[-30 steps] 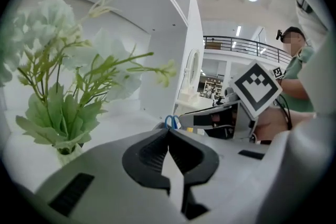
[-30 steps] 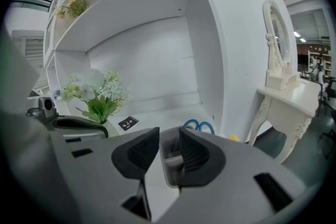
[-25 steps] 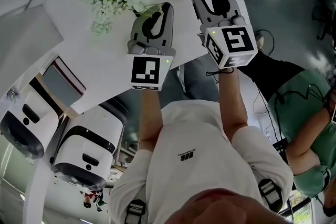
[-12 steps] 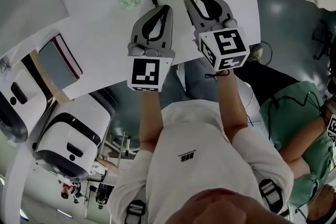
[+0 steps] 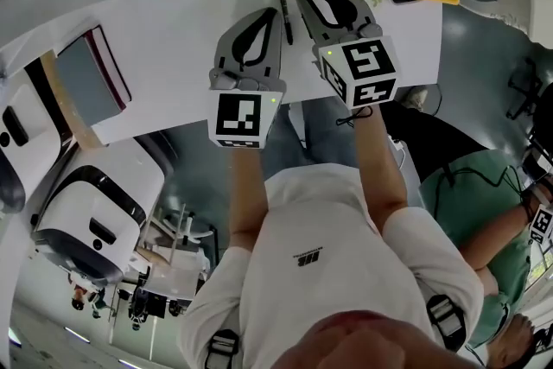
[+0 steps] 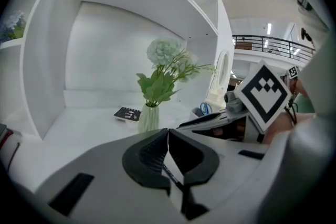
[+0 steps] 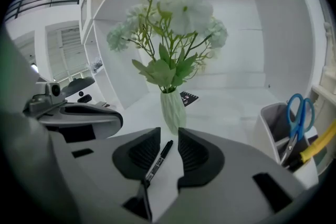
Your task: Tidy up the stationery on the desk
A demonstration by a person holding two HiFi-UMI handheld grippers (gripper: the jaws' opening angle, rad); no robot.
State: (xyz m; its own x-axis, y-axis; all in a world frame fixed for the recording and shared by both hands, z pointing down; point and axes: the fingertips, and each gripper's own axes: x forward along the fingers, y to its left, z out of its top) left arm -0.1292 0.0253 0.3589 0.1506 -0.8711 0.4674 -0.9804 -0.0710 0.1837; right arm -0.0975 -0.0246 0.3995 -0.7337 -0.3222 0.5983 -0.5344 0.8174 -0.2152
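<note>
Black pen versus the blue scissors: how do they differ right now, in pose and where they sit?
The black pen lies flat and loose on the desk, close to the vase; the blue scissors stand upright in the white holder, handles up. The pen is a slim dark stick; the scissors have blue loop handles. Both are stationery on the same white desk.

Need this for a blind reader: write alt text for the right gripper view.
The right gripper, jaws apart but just closing, frames a black pen lying on the desk. Behind it stands a green vase of white flowers; a holder with blue scissors sits right.
</note>
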